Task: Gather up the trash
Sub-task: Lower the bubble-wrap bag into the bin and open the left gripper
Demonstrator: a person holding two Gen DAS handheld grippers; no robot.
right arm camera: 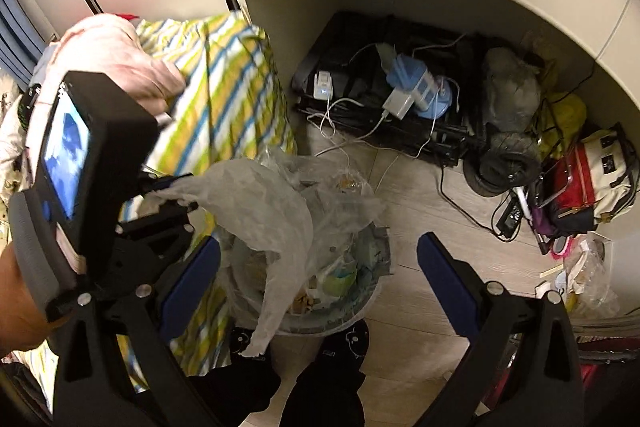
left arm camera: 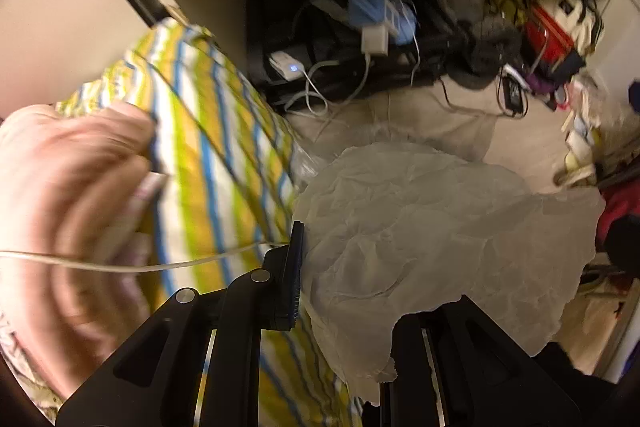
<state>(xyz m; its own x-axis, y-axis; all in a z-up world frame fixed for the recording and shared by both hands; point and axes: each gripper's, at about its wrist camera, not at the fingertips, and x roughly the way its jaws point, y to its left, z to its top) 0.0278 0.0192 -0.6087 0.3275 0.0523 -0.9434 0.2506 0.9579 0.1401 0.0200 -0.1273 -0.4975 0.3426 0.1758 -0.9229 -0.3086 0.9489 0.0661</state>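
Left tool (right arm camera: 172, 193) is pinching a crumpled translucent white paper sheet (right arm camera: 260, 211), dangling it over the clear-lined trash bin (right arm camera: 372, 301) for dropping. Right tool (right arm camera: 320, 283), beside that bin, is gaping wide, holding nothing.

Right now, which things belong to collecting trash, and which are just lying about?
Job:
- crumpled paper, pinched in left gripper
- trash bin with clear liner, part full
- right gripper, open above the bin

Lying about:
- striped bedding
- chargers and cables
- black case
- red-and-white bag
- wrappers on the floor, possibly trash too
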